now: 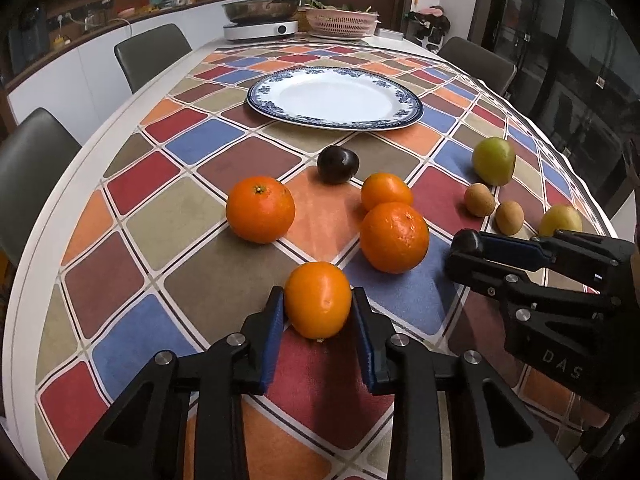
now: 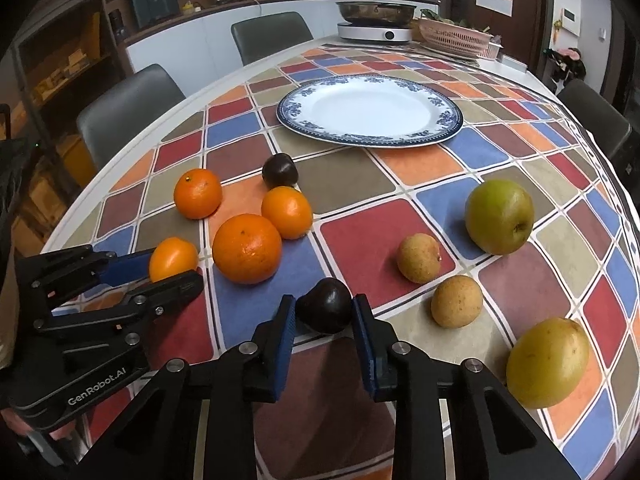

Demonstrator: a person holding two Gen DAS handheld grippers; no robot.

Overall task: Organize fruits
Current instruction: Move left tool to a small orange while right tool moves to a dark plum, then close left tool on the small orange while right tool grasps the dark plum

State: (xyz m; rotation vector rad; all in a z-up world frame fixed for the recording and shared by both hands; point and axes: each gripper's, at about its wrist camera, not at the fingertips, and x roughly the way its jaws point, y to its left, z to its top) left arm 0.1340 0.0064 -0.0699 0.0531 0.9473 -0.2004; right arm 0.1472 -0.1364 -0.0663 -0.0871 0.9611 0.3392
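My left gripper is shut on a small orange that rests on the checked tablecloth, blue pads pressing both its sides. My right gripper is shut on a dark plum, also down on the cloth. Beyond them lie three more oranges and a second dark plum. To the right sit a green pear, two small brown fruits and a yellow fruit. A blue-rimmed white plate stands bare further back.
An induction cooker with a steel pot and a pink basket stand at the far end of the table. Grey chairs line the left edge, and another chair is at the far right.
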